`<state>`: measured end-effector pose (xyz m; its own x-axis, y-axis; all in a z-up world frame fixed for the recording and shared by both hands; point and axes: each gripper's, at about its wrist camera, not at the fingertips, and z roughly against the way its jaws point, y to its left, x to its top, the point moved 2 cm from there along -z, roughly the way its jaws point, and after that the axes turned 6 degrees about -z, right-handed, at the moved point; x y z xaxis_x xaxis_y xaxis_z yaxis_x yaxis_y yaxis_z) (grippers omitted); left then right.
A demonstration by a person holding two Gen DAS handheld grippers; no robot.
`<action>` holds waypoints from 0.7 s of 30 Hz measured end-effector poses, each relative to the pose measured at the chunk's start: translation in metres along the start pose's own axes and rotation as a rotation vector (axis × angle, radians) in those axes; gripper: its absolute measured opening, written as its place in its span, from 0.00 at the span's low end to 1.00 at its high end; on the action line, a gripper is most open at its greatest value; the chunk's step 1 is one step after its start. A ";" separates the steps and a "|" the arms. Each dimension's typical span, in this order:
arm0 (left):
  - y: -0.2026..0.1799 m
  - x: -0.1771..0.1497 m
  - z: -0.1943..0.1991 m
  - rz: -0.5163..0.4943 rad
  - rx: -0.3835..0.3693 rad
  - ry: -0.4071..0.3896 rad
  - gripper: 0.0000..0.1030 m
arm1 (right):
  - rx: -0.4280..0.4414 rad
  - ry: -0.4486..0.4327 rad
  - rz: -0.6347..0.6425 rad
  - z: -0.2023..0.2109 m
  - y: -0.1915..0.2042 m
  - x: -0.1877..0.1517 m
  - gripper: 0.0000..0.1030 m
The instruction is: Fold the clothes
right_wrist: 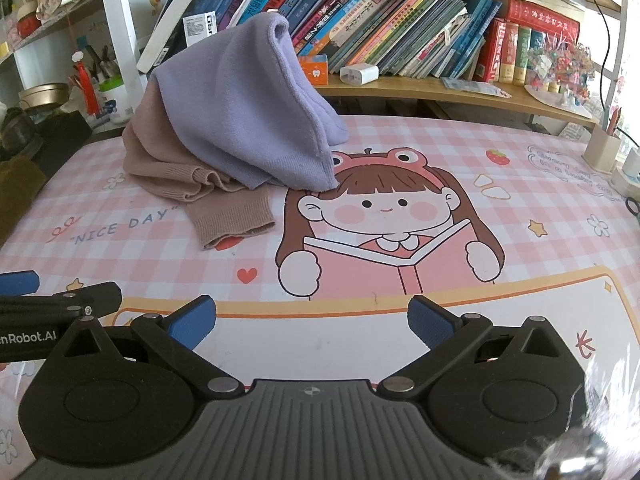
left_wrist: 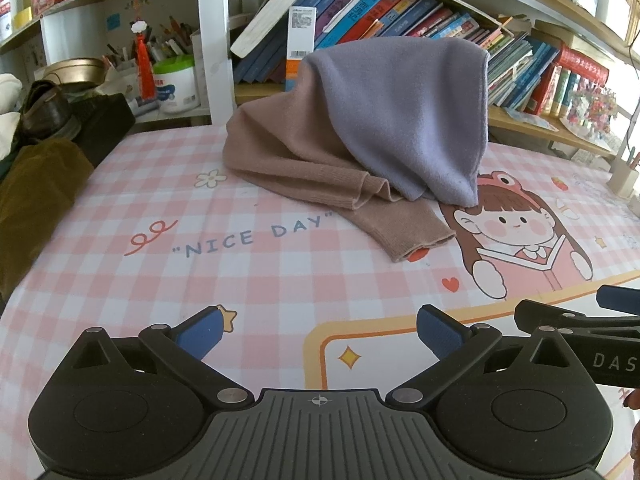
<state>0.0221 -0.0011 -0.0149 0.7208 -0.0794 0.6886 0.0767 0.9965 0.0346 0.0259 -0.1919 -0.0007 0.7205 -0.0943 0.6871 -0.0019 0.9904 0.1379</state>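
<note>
Fuzzy lilac cloth [right_wrist: 248, 108] tents over ribbed tan sweater [right_wrist: 192, 184]

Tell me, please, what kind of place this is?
Probably a study desk at home: a cartoon desk mat, shelves packed with books, and a pen holder beside them.

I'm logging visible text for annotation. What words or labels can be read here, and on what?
"NICE DAY": printed on the pink checked desk mat.
"DAS": on the right gripper, cut off by the picture's edge.
"enRobot.AI": on the left gripper, start cut off.
Book spines and barcode label: too small to read.
</note>
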 end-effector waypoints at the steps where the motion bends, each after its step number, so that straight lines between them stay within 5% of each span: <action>1: 0.000 0.000 0.000 0.000 0.001 0.001 1.00 | 0.000 0.000 -0.001 0.000 0.000 0.000 1.00; 21: 0.001 0.001 -0.004 -0.007 0.015 0.025 1.00 | -0.004 0.011 -0.017 -0.004 -0.003 -0.001 1.00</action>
<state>0.0258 -0.0002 -0.0172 0.7373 -0.0864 0.6700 0.0714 0.9962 0.0499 0.0285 -0.1944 -0.0045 0.7279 -0.1100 0.6768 0.0133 0.9891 0.1465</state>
